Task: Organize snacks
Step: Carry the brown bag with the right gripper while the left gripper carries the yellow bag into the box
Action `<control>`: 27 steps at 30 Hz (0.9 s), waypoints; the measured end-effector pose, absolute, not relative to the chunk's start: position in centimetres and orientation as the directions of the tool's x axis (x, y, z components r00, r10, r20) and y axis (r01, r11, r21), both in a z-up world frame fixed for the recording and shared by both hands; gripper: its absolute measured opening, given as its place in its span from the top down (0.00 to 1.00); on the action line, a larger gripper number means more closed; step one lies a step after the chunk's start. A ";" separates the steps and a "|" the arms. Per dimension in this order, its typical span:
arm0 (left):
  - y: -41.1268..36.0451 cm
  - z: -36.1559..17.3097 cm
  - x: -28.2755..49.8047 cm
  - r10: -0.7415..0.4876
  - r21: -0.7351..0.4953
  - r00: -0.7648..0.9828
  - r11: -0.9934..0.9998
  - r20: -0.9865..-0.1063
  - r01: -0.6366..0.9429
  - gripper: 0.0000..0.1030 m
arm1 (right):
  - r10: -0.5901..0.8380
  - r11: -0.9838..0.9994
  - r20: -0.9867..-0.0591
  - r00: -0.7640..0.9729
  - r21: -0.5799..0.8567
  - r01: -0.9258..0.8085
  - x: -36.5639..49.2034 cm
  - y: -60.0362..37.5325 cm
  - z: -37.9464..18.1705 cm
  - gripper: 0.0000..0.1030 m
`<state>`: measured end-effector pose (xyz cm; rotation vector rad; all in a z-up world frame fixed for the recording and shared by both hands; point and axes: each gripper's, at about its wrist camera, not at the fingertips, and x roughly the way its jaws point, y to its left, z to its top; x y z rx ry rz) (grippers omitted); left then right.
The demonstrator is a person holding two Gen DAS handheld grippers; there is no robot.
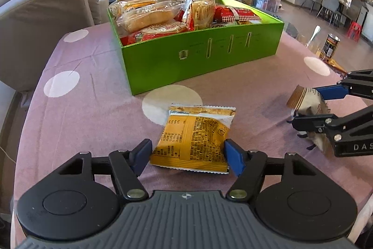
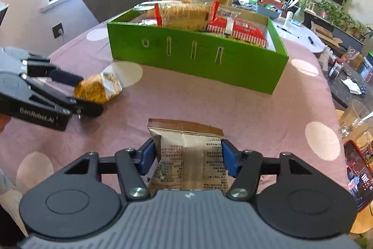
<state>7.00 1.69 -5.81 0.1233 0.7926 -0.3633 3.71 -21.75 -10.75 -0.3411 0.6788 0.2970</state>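
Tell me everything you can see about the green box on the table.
The green box is a bright green, open-topped rectangular box, cardboard by its look, with one small square cutout and three narrow slots in its near wall. It sits flat on the pink dotted tablecloth, packed with wrapped breads and red packets. Neither pair of tongs touches it.

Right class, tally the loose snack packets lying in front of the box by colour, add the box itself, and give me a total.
yellow snack packet: 1
brown snack packet: 1
green box: 1
Total: 3
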 end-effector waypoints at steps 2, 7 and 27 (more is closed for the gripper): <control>1.9 -5.6 6.7 -0.273 -0.032 0.653 0.934 -0.706 0.355 0.37 | 0.156 0.908 -0.645 0.748 -0.205 -0.366 3.6 -21.7 -10.4 0.16; 2.2 -4.8 6.3 -0.277 -0.039 0.674 0.938 -0.685 0.346 0.37 | 0.161 0.917 -0.627 0.762 -0.191 -0.351 3.7 -21.6 -9.8 0.16; 1.7 0.6 7.0 -0.305 -0.036 0.763 0.937 -0.570 0.348 0.37 | 0.181 0.951 -0.481 0.858 -0.136 -0.277 5.9 -21.3 -4.4 0.16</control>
